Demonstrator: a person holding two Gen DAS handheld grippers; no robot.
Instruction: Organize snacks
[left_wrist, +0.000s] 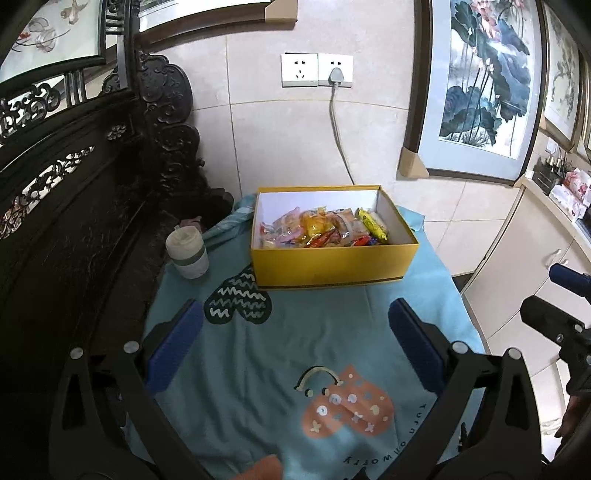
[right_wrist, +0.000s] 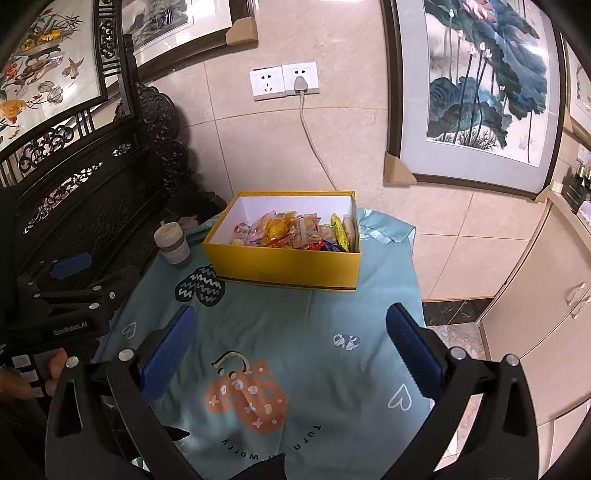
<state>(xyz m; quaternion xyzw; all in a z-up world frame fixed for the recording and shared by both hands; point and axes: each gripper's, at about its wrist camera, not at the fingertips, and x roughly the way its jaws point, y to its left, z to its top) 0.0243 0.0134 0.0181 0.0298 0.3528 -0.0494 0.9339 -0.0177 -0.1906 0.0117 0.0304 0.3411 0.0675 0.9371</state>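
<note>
Left wrist view: left gripper held low over the desk, jaws wide apart with nothing between them, blue pads on either side of bare teal cloth; ahead, well apart from the fingertips, stood the yellow box, open-topped and white inside, at the far end of the desk near the tiled wall; heaped inside it lay the snacks in mixed wrappers, a yellow packet leaning by the right wall of the box; just left of the box sat a pale lidded cup, upright, apart from the box; dark carved furniture ran along the left; at the right edge showed part of the right gripper, its state unclear from here.

Right wrist view: right gripper likewise low over the cloth, jaws spread wide and empty; same box seen ahead, snacks piled within, cup to its left; at the left edge showed the left gripper, with fingers of a hand on its handle; on the wall behind, a socket with a grey plug and cord running down behind the box.
</note>
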